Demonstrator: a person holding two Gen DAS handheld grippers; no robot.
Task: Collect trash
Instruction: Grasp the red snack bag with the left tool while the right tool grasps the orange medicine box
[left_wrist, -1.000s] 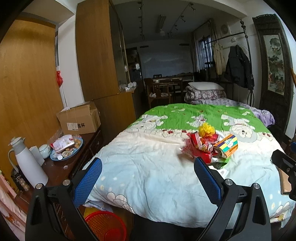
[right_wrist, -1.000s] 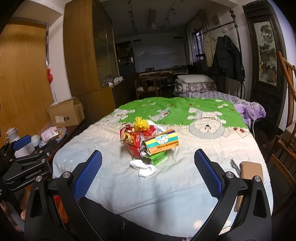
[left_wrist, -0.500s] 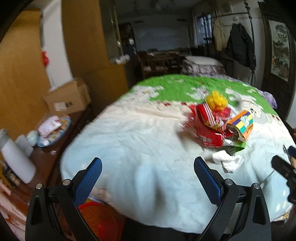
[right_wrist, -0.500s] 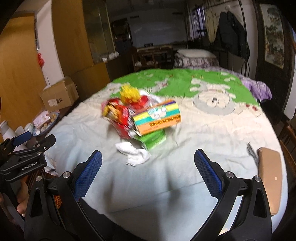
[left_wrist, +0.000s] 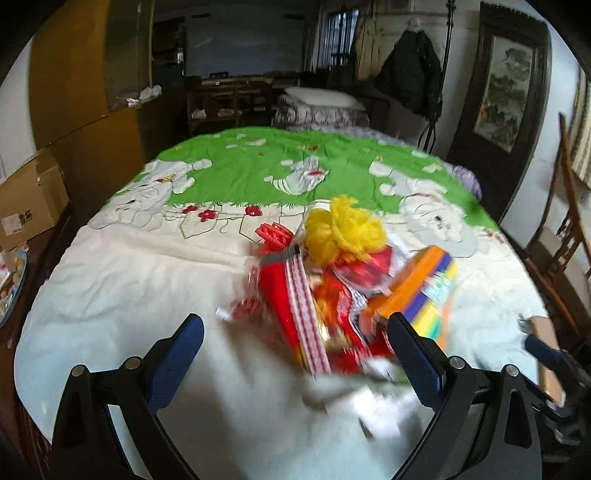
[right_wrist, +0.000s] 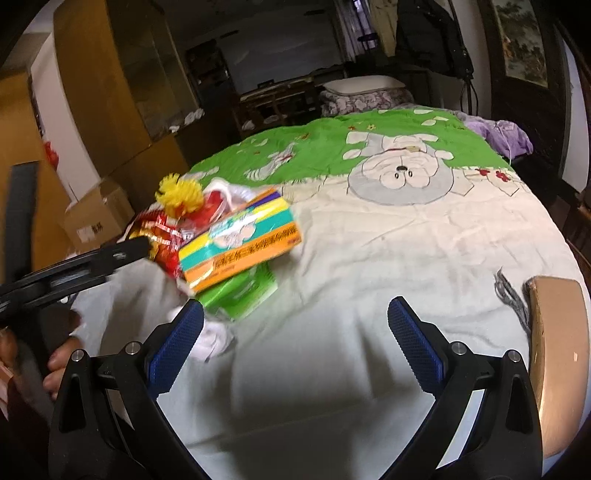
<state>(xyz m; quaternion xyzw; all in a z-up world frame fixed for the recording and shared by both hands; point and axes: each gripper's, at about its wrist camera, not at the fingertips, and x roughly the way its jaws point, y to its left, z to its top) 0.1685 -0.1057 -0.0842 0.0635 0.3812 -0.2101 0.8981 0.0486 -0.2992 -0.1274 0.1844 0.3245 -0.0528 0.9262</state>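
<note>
Left claw (left_wrist: 295, 347): jaws spread wide, nothing between the blue pads. Directly ahead, centre to lower right of the left wrist frame, lies the trash pile on the bed (left_wrist: 129, 280). The red snack wrapper (left_wrist: 295, 306) sits between the pads' line of sight, its striped edge running roughly toward the camera. The orange-and-yellow carton (left_wrist: 421, 291) lies just right of it, long axis slanting up to the right, and the yellow pom-pom (left_wrist: 343, 229) sits on top behind. A crumpled white tissue (left_wrist: 354, 391), blurred, lies nearest, just inside the right pad.

Right claw (right_wrist: 295, 339): also released and empty. In its frame the pile is off to the upper left, with a green packet (right_wrist: 243, 291) under the carton and the tissue just beside the left pad. Mostly bare quilt lies ahead. A tan flat object (right_wrist: 557, 350) rests at right.

Judgement: the left claw is nearer and better aligned for the first pick.

Versus half a second ago: the pile looms larger and closer in the left view; the right view has swung right, pushing the pile leftward.
</note>
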